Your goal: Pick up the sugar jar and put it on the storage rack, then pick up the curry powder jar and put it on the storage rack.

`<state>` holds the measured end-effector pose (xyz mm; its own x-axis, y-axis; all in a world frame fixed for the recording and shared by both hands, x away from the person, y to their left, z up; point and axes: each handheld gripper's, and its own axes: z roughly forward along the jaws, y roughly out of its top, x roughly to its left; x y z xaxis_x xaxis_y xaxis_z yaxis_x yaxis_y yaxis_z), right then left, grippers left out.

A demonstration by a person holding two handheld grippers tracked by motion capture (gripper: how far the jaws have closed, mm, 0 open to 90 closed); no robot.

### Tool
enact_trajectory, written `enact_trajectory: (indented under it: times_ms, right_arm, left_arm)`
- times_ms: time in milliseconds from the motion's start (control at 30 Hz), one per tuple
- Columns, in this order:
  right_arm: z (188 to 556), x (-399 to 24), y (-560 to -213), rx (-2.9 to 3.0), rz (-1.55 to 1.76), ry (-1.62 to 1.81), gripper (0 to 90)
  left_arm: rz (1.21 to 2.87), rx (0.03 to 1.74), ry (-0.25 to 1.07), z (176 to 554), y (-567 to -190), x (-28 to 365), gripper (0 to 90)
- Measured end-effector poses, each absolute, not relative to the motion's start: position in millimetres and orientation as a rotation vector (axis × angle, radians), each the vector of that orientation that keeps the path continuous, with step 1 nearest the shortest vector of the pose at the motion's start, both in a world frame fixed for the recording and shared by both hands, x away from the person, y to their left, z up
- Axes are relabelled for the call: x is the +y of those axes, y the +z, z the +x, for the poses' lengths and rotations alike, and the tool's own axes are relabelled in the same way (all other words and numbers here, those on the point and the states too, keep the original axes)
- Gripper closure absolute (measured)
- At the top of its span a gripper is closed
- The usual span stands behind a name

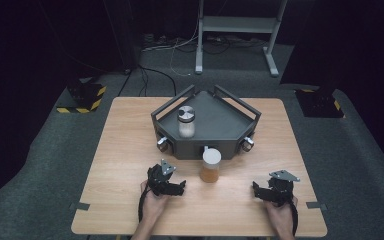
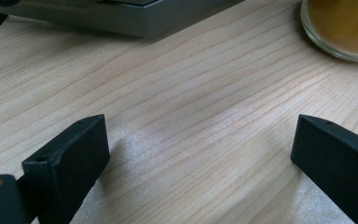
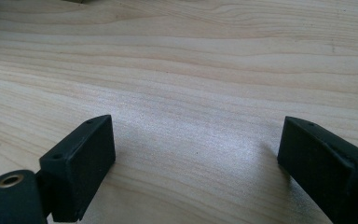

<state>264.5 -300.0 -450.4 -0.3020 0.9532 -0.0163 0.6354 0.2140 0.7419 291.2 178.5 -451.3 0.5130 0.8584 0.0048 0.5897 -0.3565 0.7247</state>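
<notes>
Both the left gripper [image 1: 180, 187] and right gripper [image 1: 256, 191] sit spread apart, empty; the amber jar [image 1: 210, 165] at frame center could tip if the left one clips it reaching in.

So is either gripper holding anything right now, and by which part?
Nothing is held. The left gripper and right gripper are both open over bare table; the amber jar stands free.

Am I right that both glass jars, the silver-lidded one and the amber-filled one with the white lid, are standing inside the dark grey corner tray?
Not quite. The silver-lidded glass jar does stand inside the dark grey corner tray, but the amber-filled glass jar with the white lid stands on the light wooden table just in front of the tray, as the high view shows.
</notes>
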Motion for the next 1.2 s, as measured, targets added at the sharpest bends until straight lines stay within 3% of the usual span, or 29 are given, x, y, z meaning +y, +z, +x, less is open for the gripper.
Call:
enact_trajectory:
  times_ms: [1200]
  right_arm:
    - [265.3,-300.1,-449.9,2.024,1.467,0.882,9.4]
  left_arm:
    - [2.079,1.175,0.515,290.7,-451.6,178.3,4.3]
